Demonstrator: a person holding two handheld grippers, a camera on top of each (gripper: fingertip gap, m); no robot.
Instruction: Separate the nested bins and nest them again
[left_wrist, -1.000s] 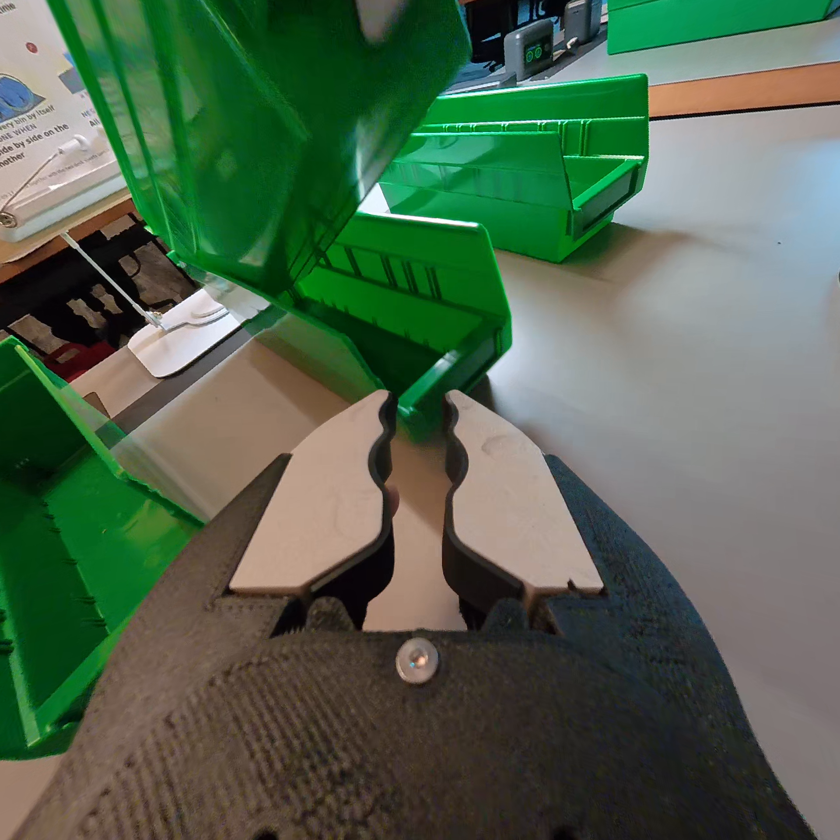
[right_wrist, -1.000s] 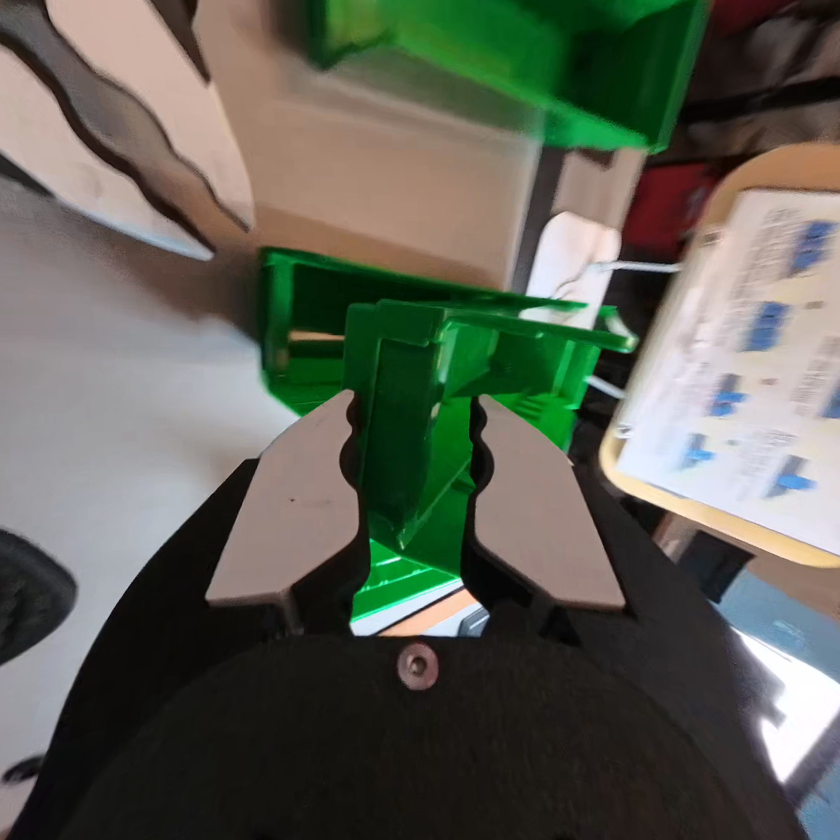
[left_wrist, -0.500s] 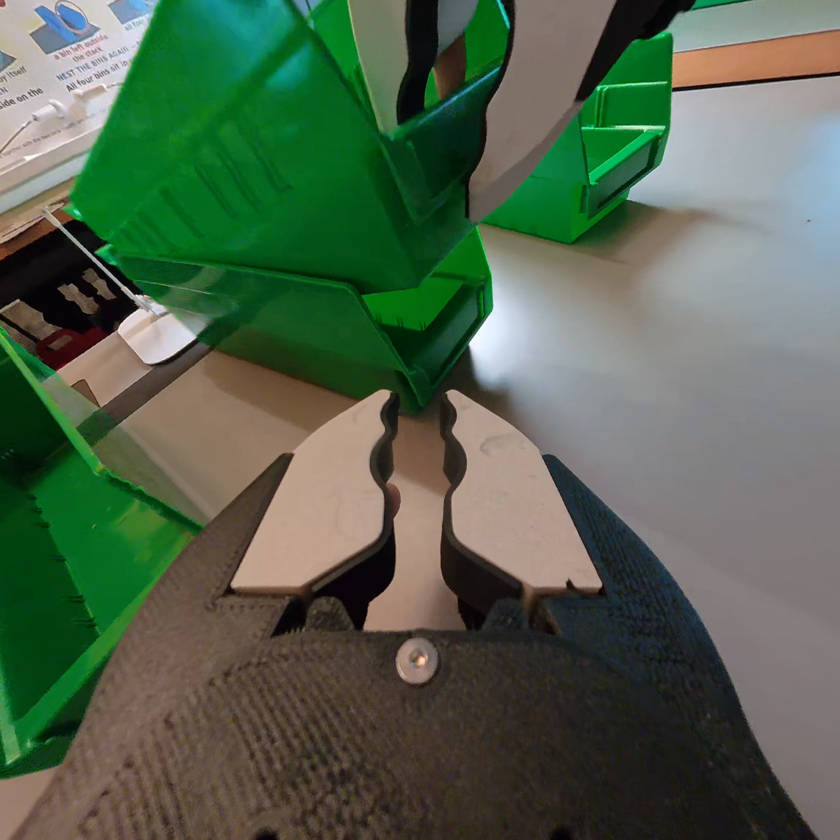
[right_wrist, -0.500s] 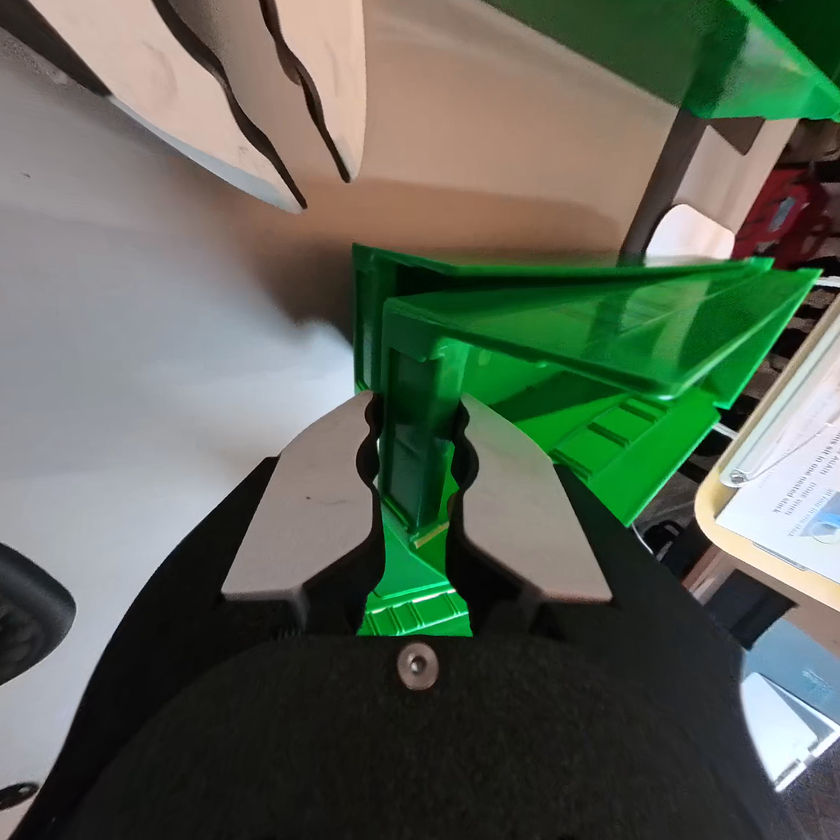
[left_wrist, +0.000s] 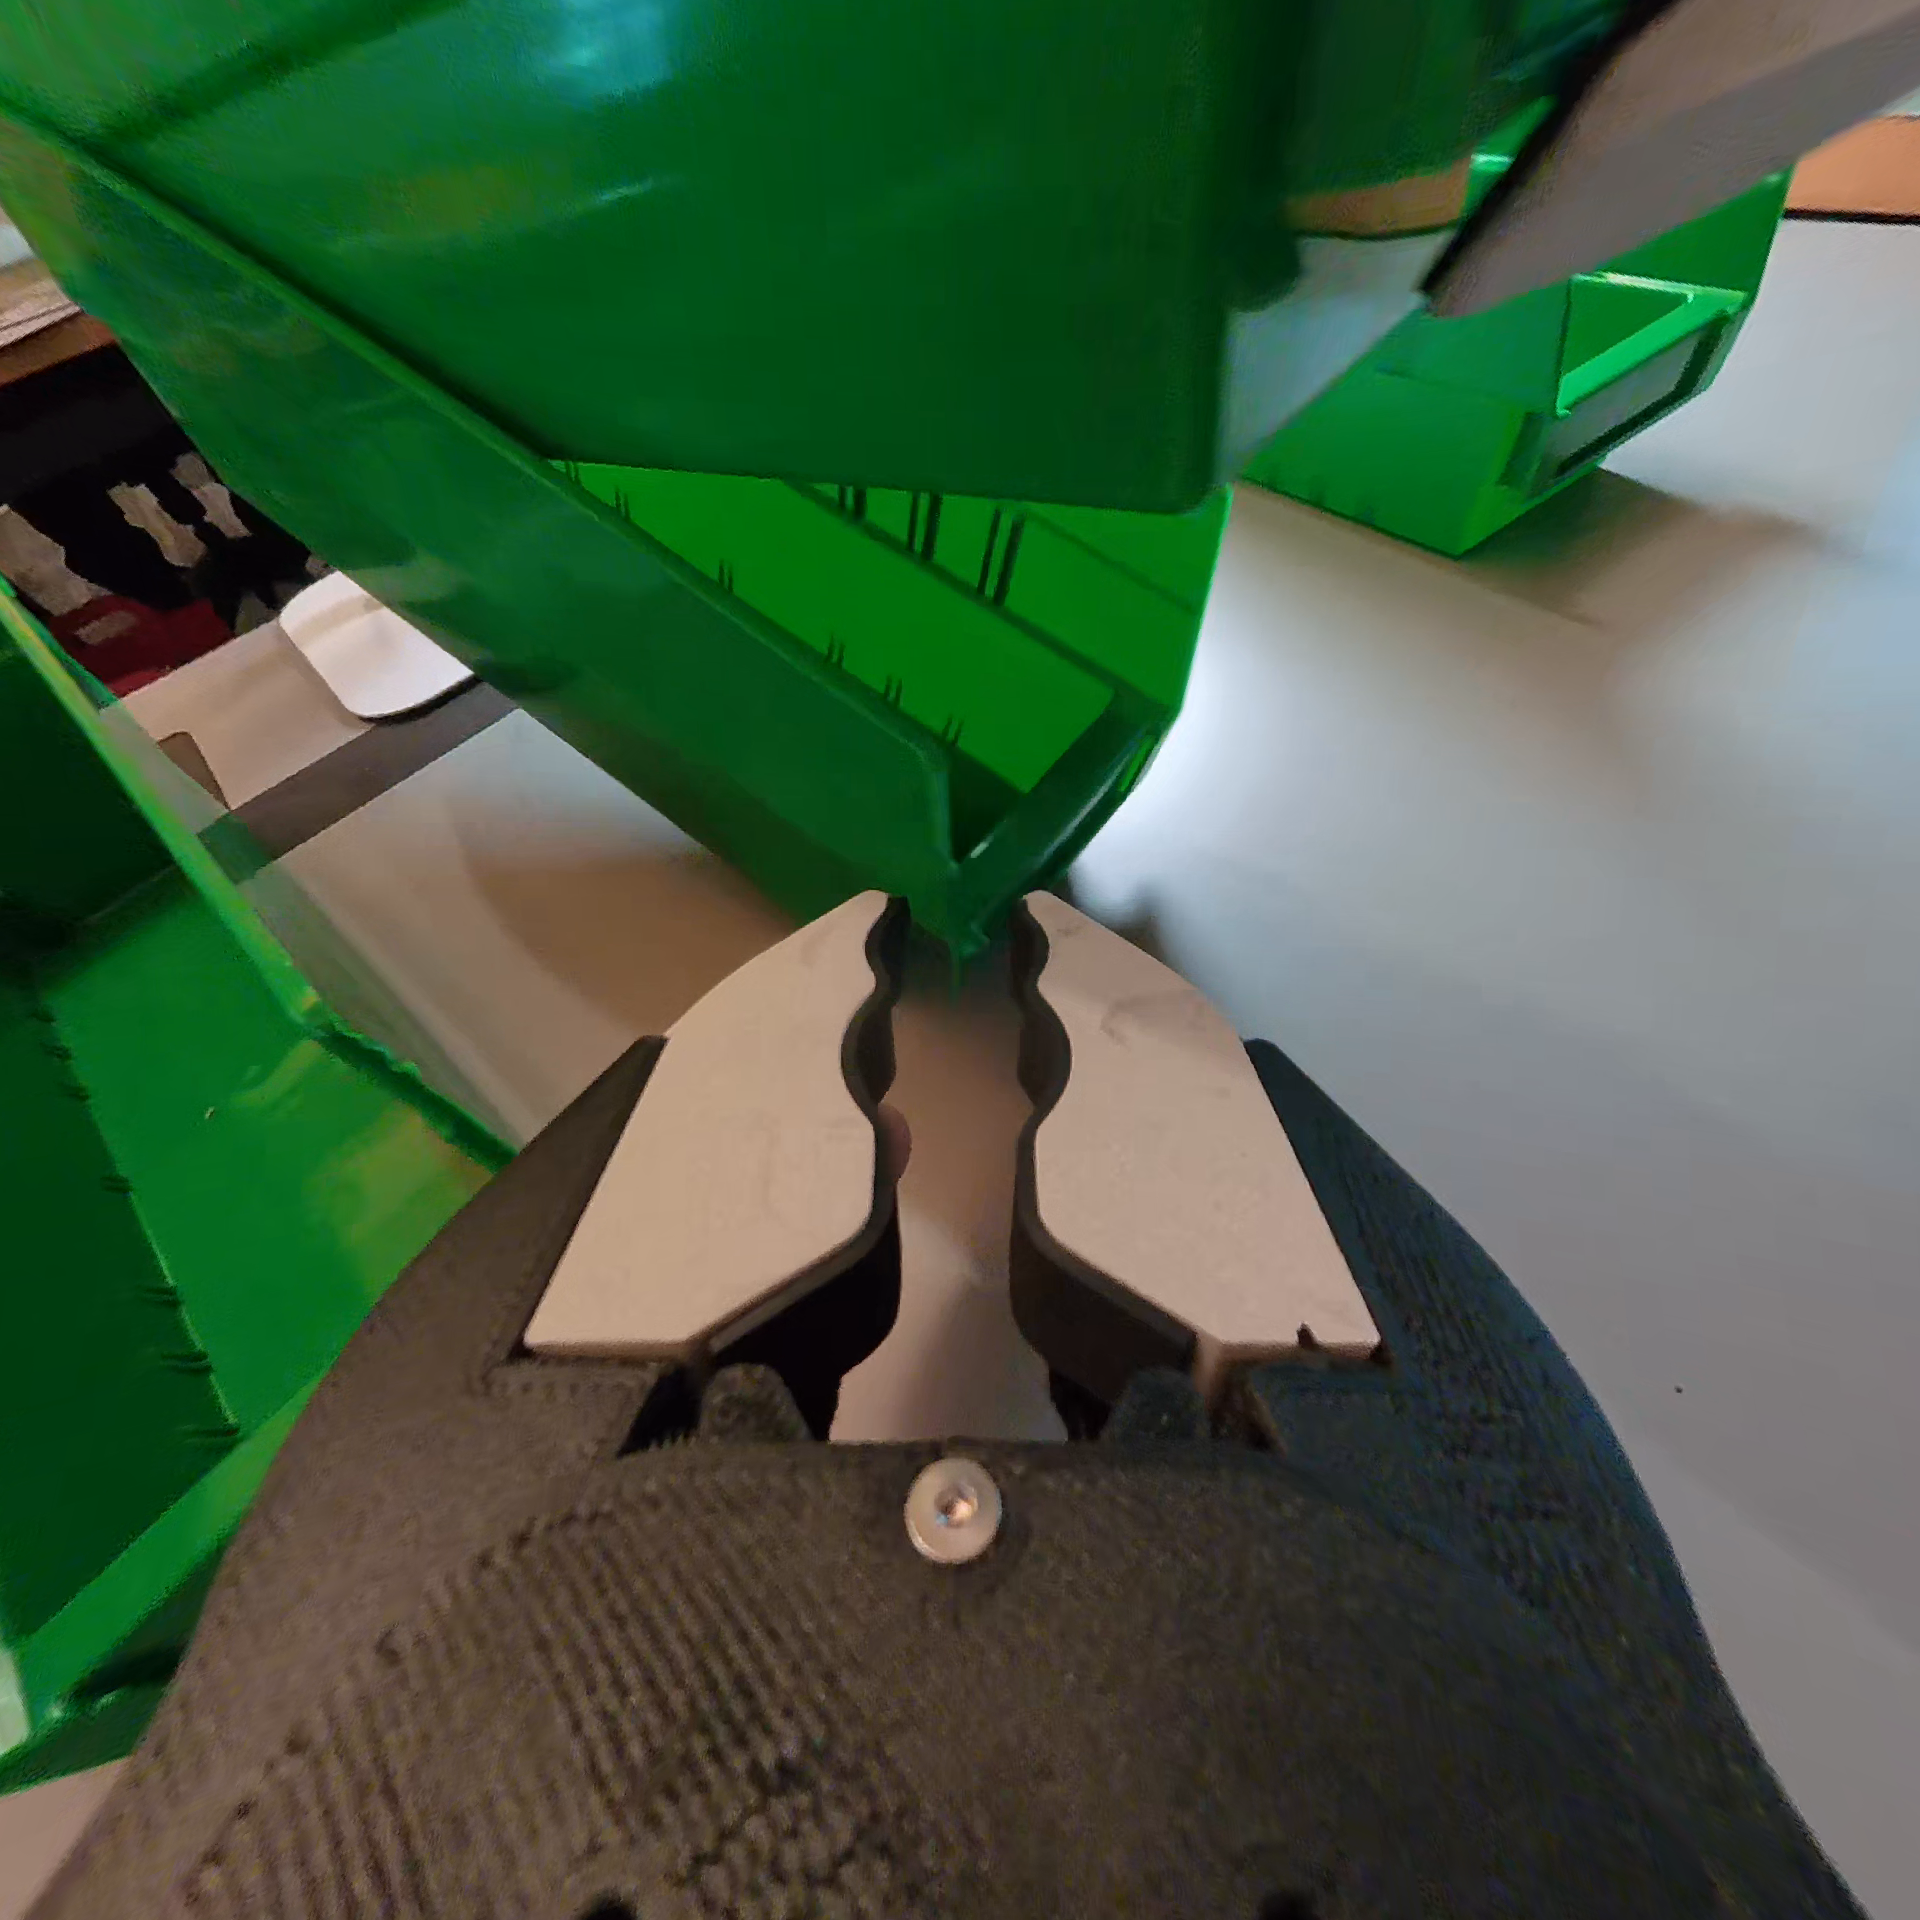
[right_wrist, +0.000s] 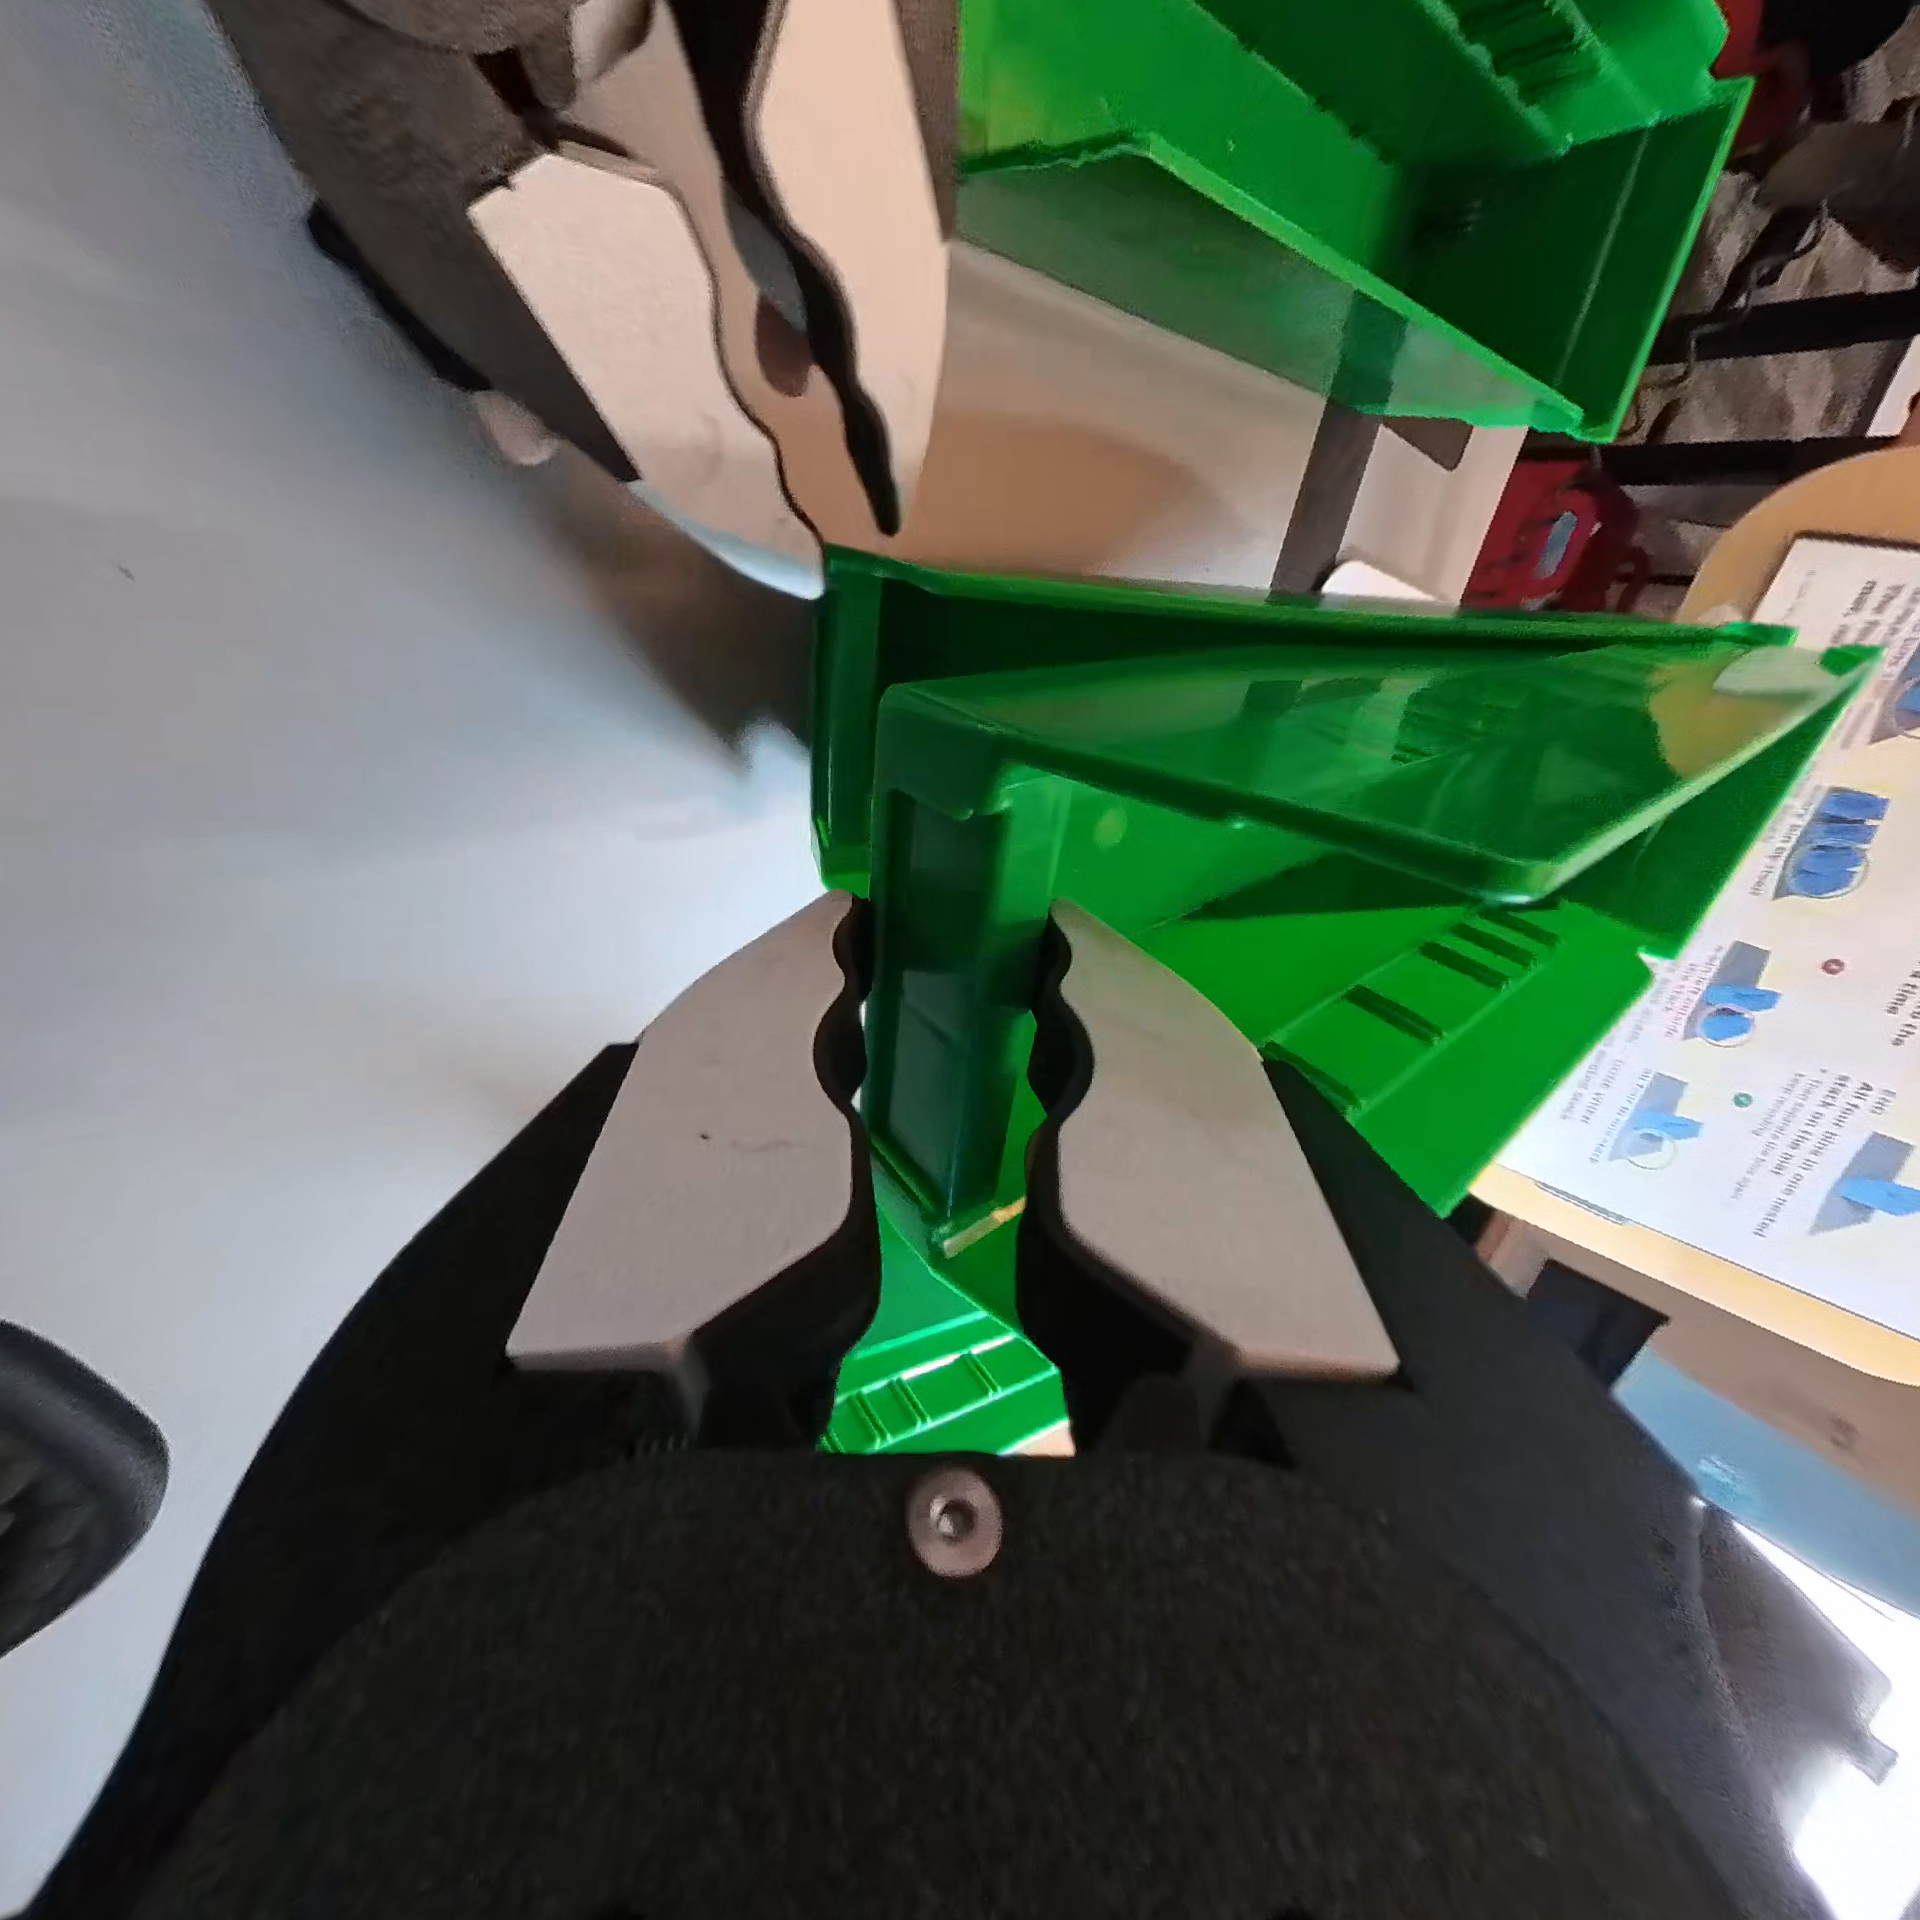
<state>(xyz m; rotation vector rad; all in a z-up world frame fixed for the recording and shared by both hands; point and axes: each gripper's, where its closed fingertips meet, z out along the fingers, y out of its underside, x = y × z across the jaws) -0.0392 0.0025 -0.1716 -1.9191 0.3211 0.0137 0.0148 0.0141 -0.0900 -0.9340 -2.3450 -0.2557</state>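
right tongs (right_wrist: 951, 925): clenched on upper bin (right_wrist: 945, 1029) front lip | left tongs (left_wrist: 956, 925): slightly parted, at lower bin (left_wrist: 727, 675) corner, grip unclear

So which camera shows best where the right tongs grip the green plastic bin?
The right wrist view: the right tongs clamp the green plastic bin's front lip. The left wrist view shows only its underside and one finger.

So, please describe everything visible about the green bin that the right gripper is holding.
The held green bin is glossy moulded plastic with a flat rim and ribbed wall. The right gripper is shut on its front lip. It hangs tilted, partly inside the lower green bin, which stands on the pale table. The left gripper waits open at that lower bin's front corner.
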